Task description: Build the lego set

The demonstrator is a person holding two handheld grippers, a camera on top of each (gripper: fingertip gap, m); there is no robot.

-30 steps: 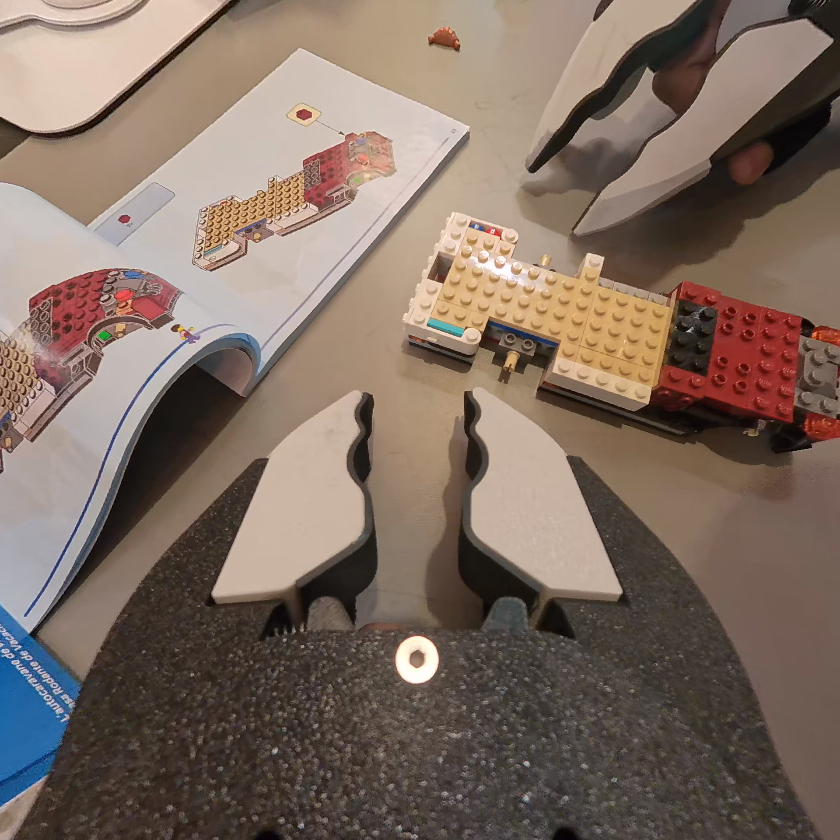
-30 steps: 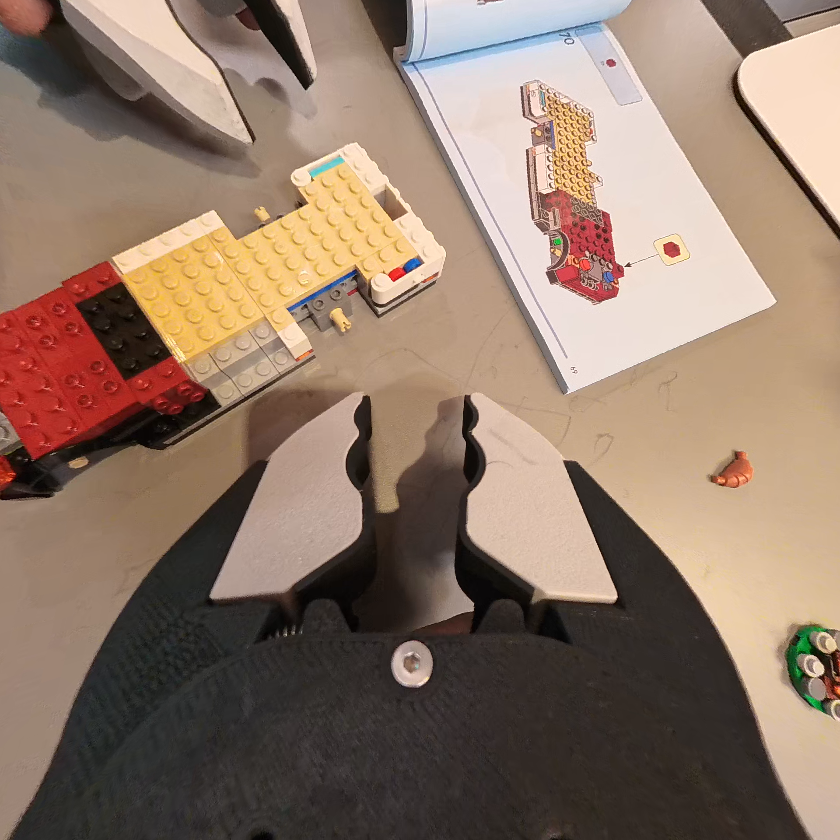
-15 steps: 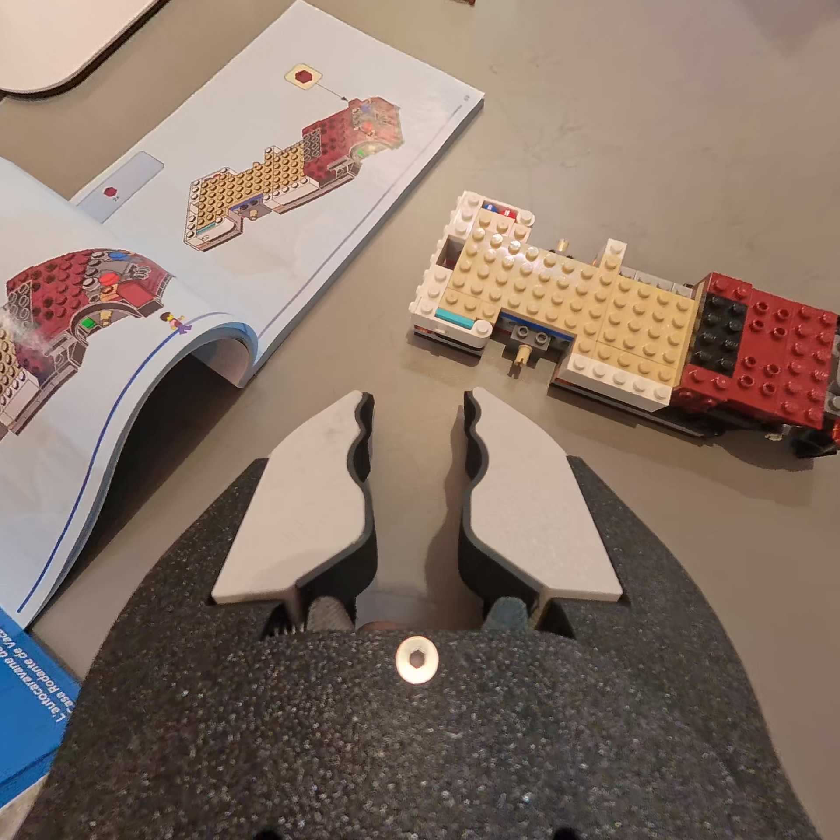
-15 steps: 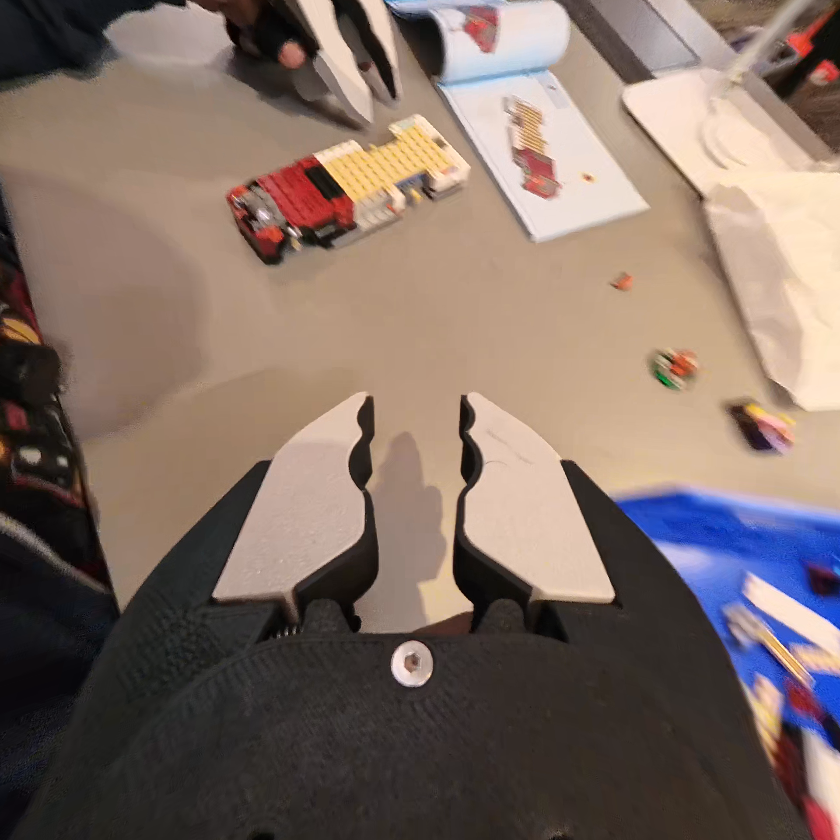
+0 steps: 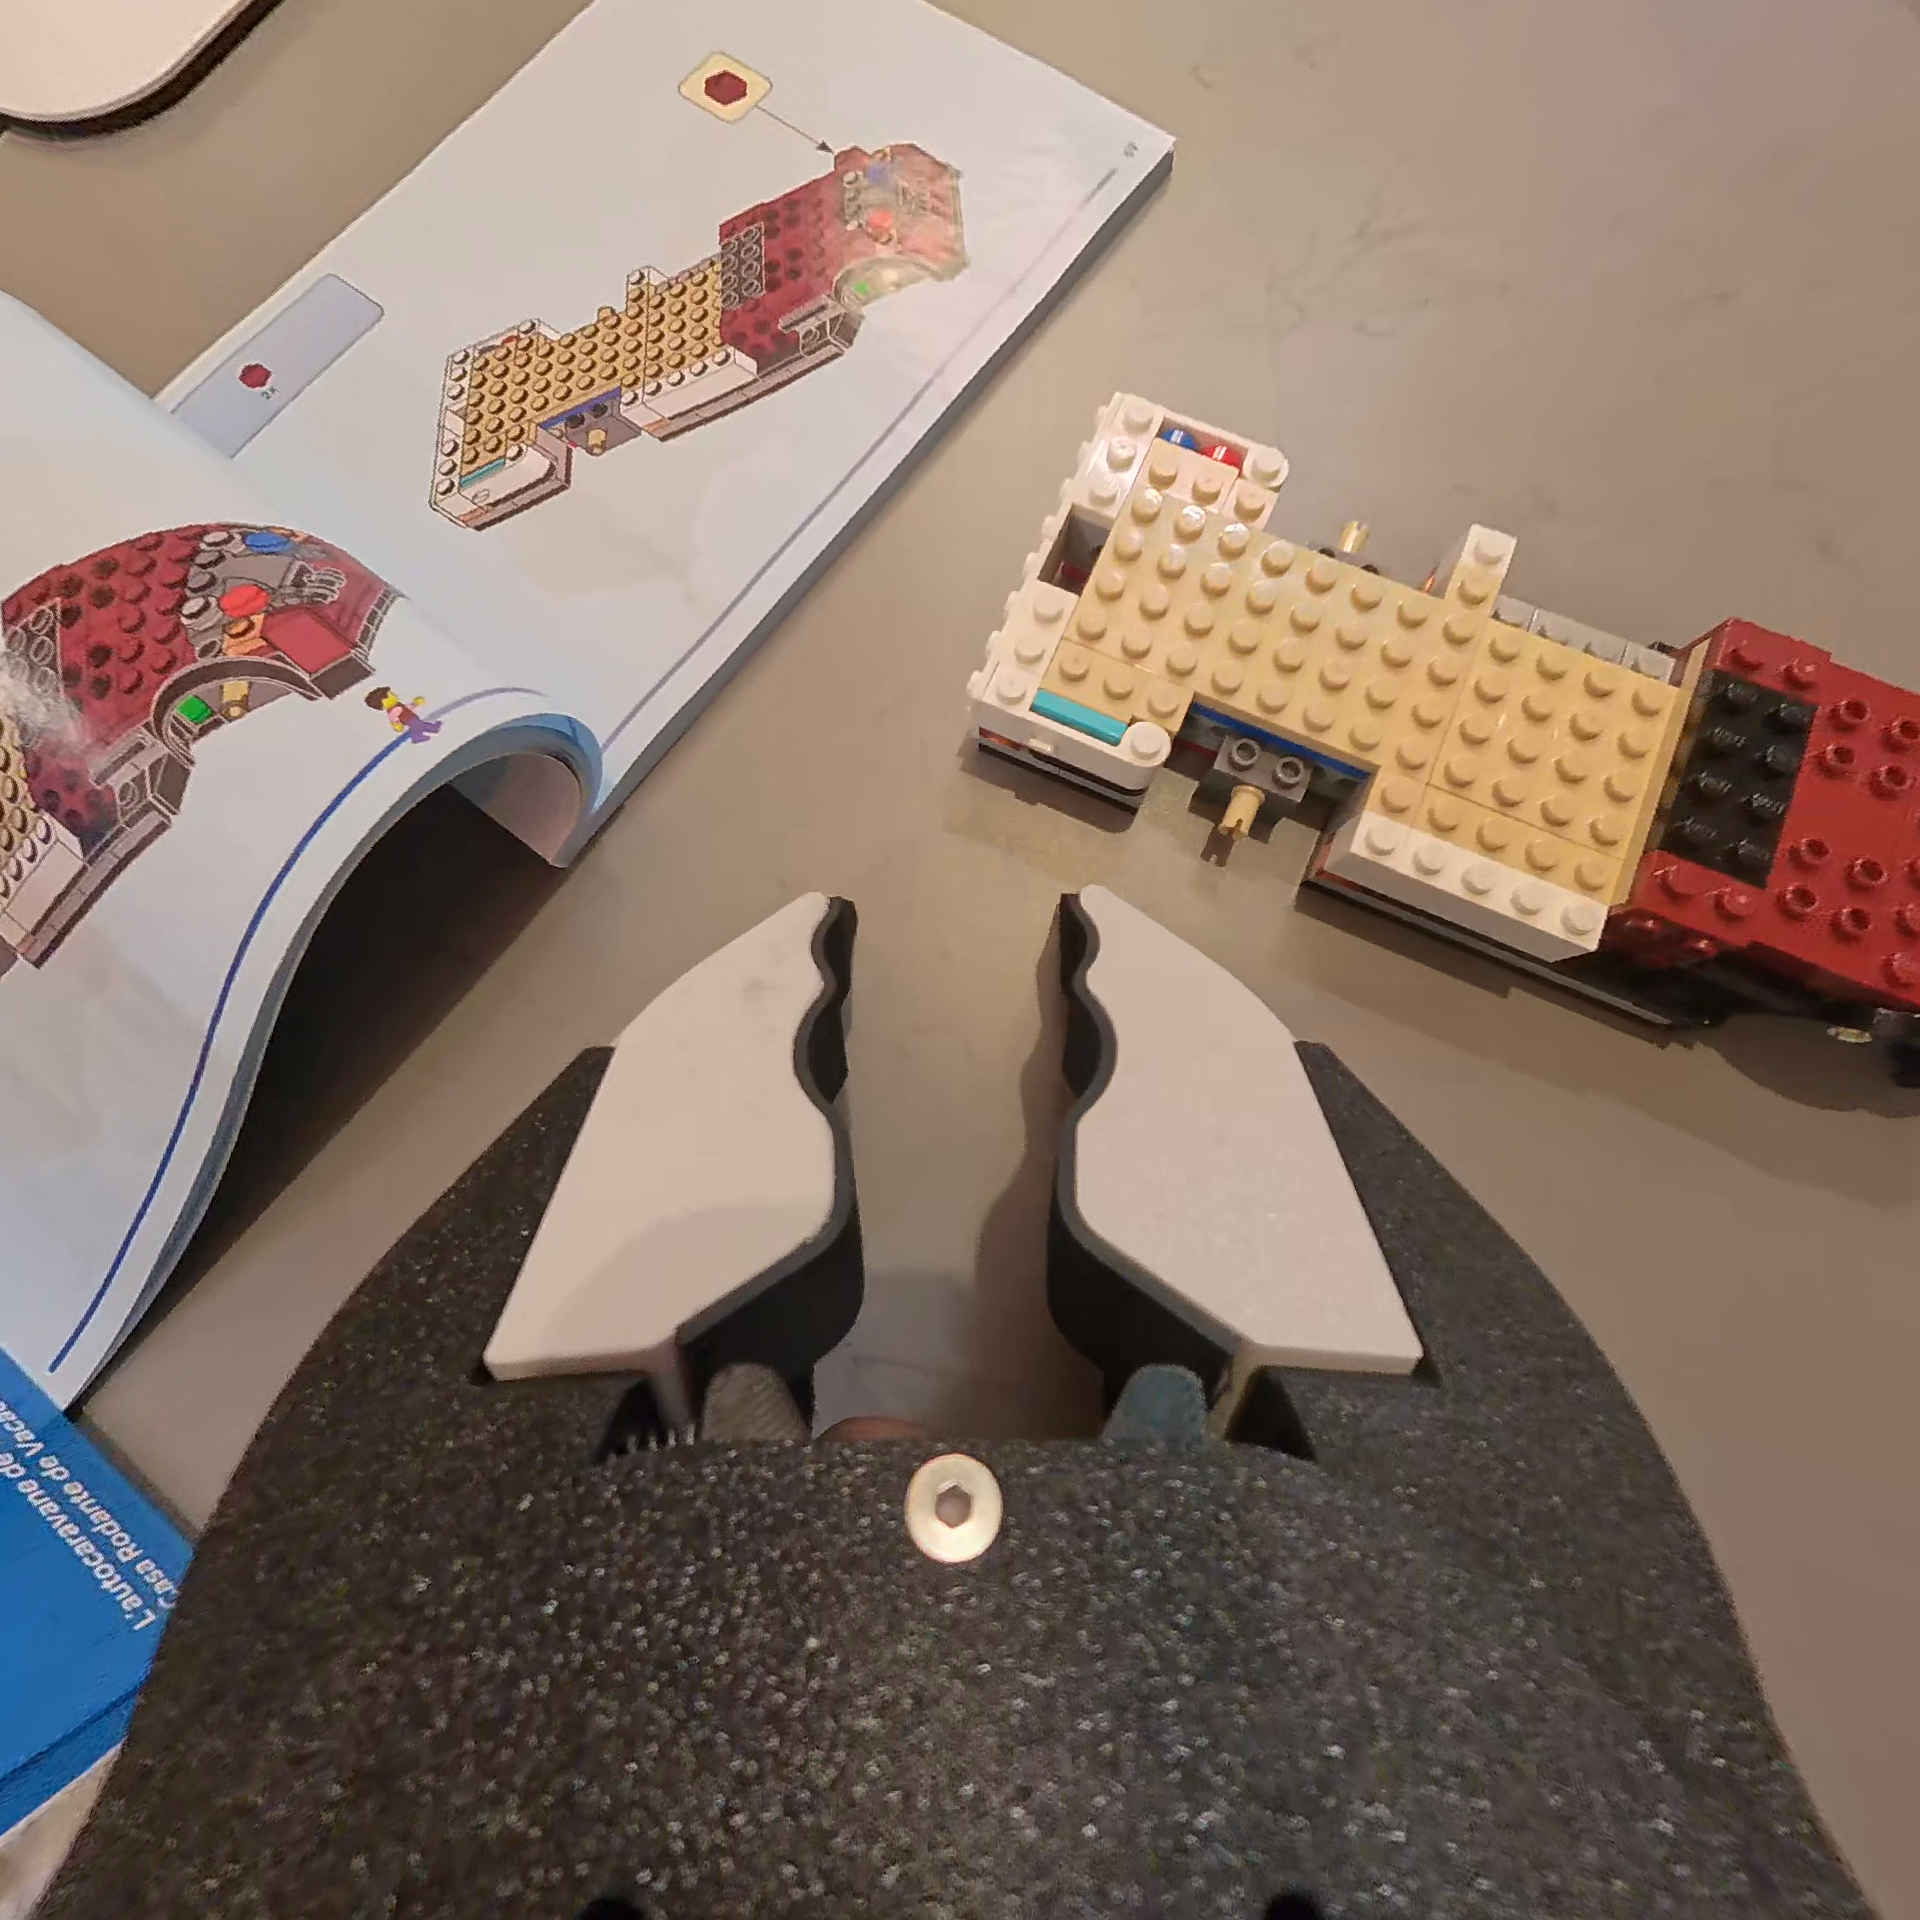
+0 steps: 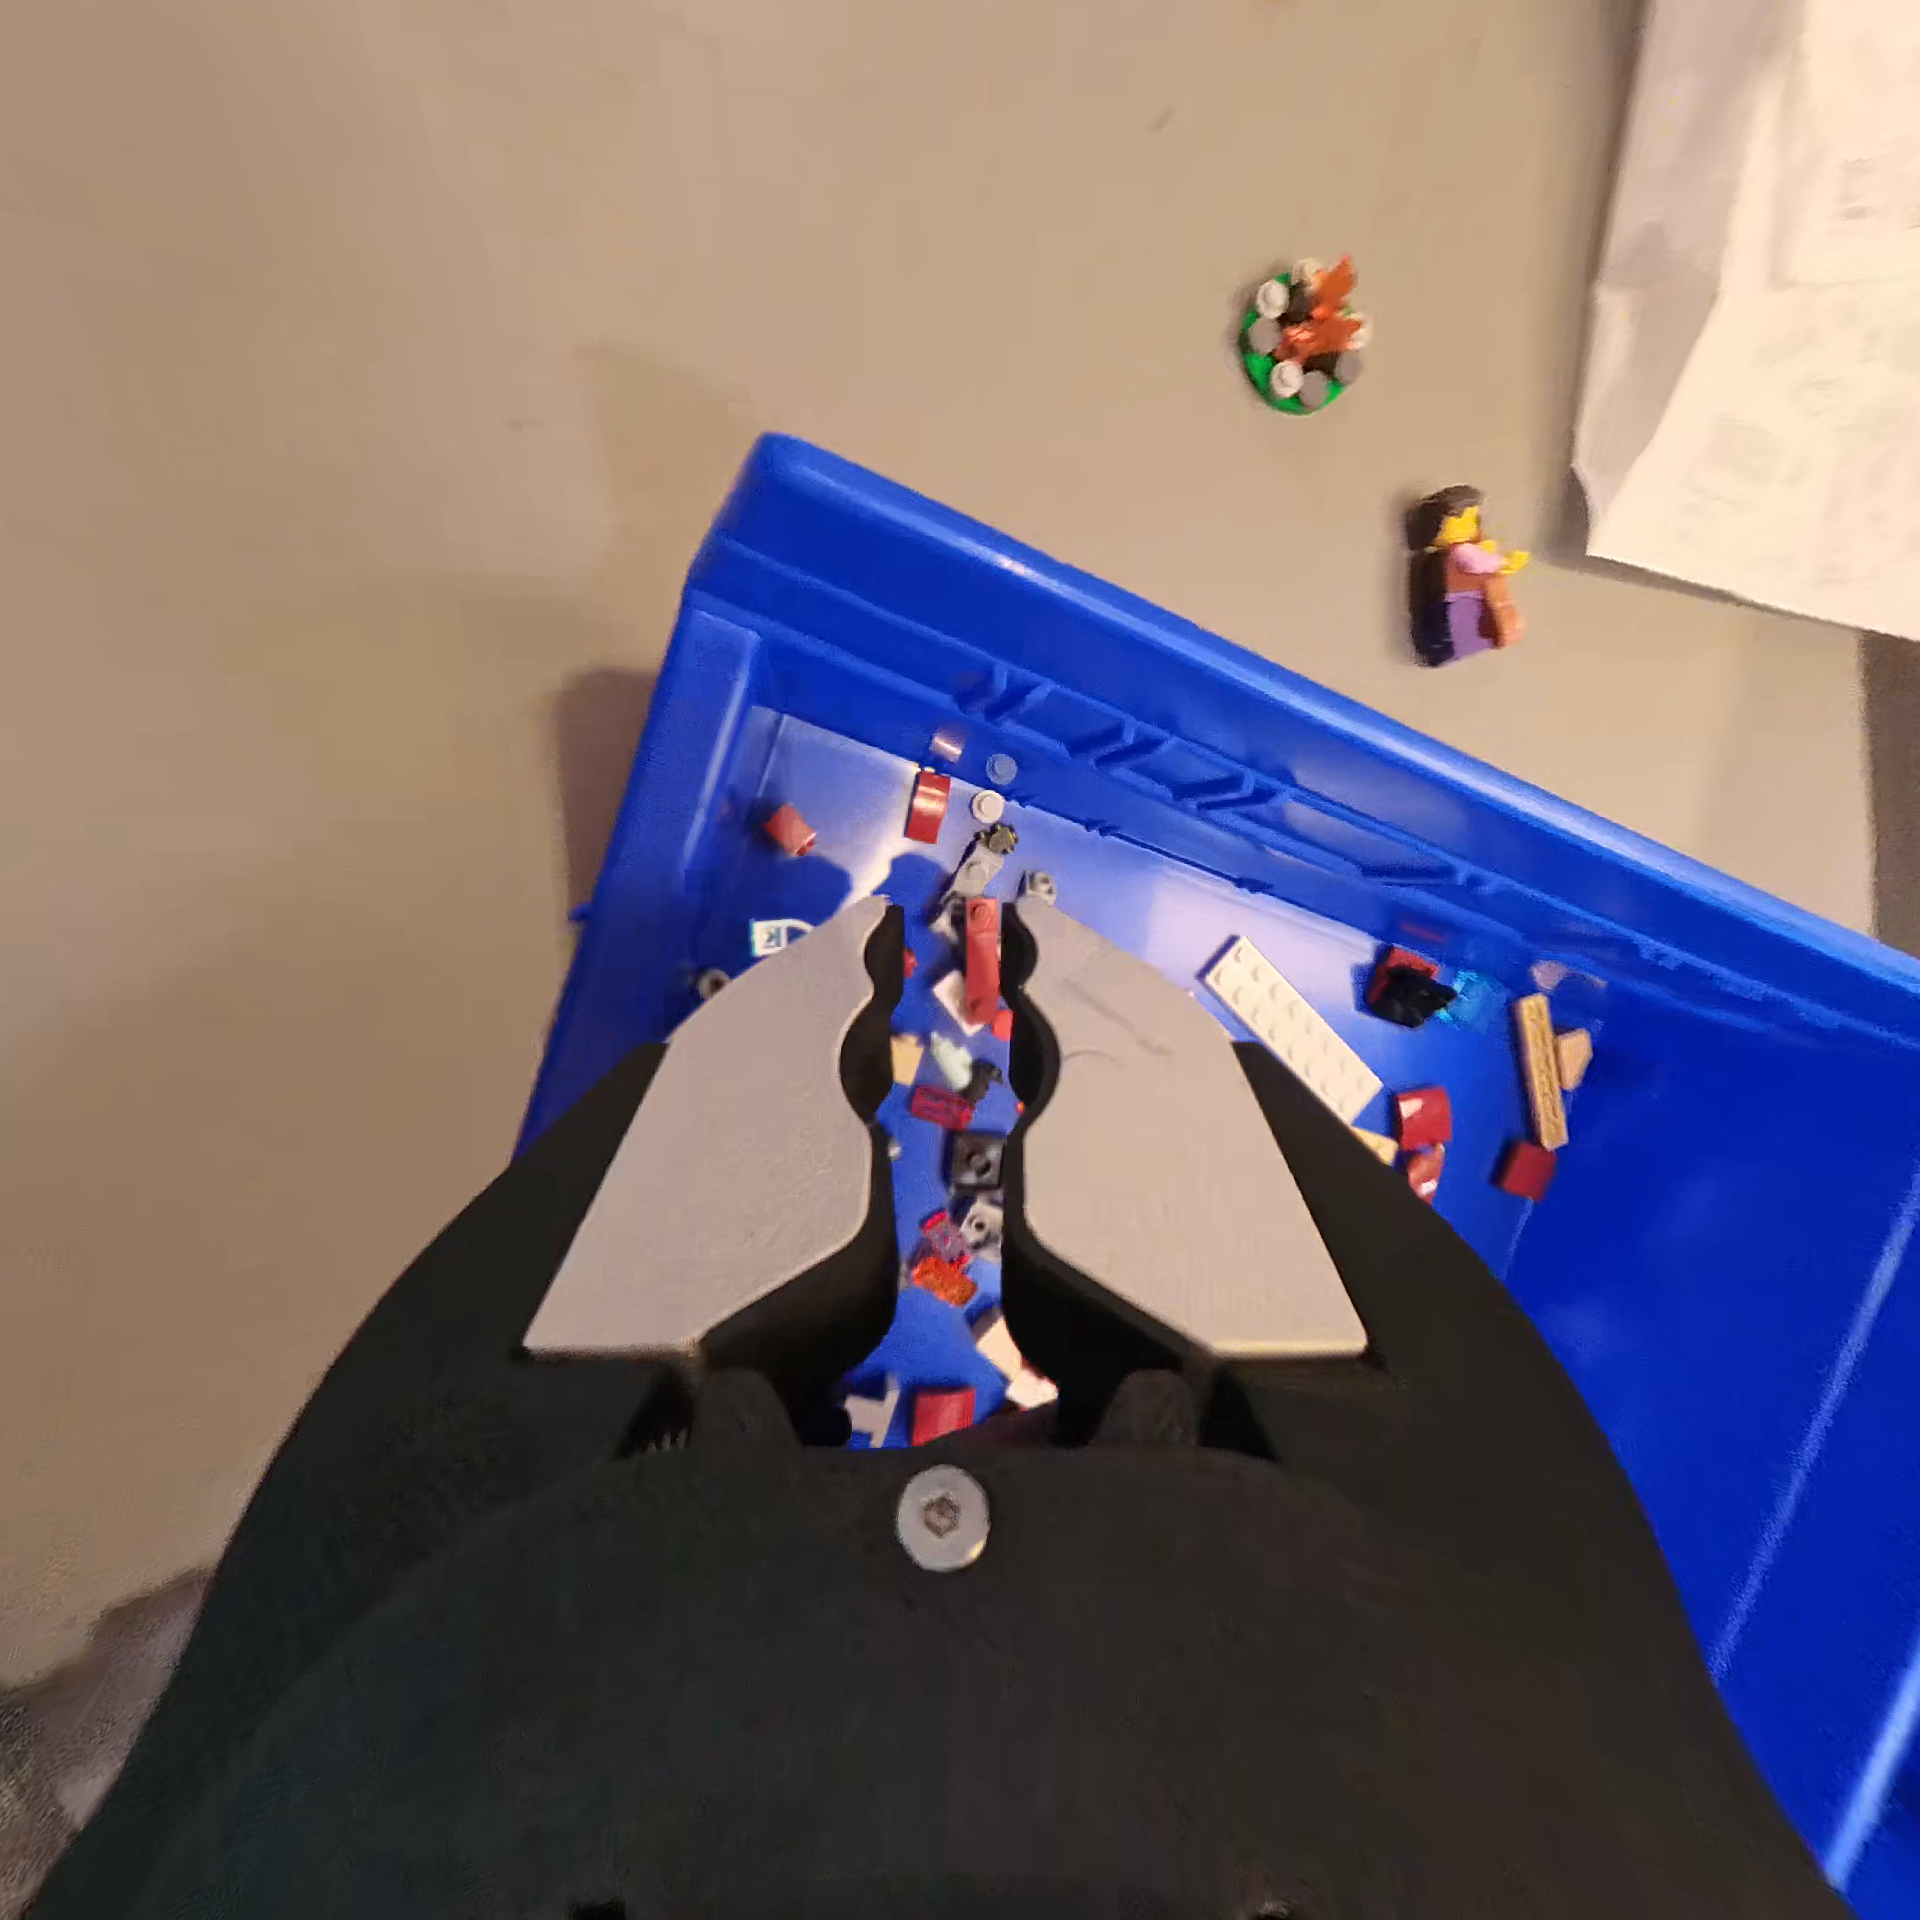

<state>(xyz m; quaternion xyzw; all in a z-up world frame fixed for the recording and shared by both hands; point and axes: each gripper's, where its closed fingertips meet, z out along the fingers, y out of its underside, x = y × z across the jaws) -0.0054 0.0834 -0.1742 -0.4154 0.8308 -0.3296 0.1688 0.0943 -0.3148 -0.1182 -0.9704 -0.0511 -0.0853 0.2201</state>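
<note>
1. The left gripper point(image 5: 957, 914) hangs low over a grey-brown table point(image 5: 1455, 260), its two grey fingers point(image 5: 727, 1101) standing apart with only bare tabletop between them; nothing is in its grasp.
2. Ahead and to its right lies a half-built brick model point(image 5: 1382, 707): a tan studded deck edged in white, a small turquoise piece at the near corner, and a dark red and black section running off the right edge. A short tan peg point(image 5: 1238, 816) juts from its near side toward the gripper. Model and fingertips are near each other but do not touch.
3. To the left an open instruction booklet point(image 5: 644, 343) lies on the table, one page curling up in an arch, its drawings showing the same tan and red build. A blue printed sheet point(image 5: 62, 1538) pokes in at the lower left corner.
4. The right gripper point(image 6: 951, 914) hovers over an open blue plastic bin point(image 6: 1143, 665) that holds loose bricks. Its fingers are parted, and a long dark red piece point(image 6: 980, 961) shows in the gap close to the right fingertip; the view is blurred, and it looks to lie on the bin floor rather than be pinched.
5. More pieces are scattered on the bin floor, among them a long white plate point(image 6: 1294, 1023), a tan strip point(image 6: 1541, 1070) and several small red bricks.
6. Outside the bin, on the table, lie a toy figure point(image 6: 1460, 577) in pink and purple on its side, a small round green piece point(image 6: 1304, 338) topped with grey studs and orange bits, and a crumpled white paper point(image 6: 1766, 312) at the right edge.
</note>
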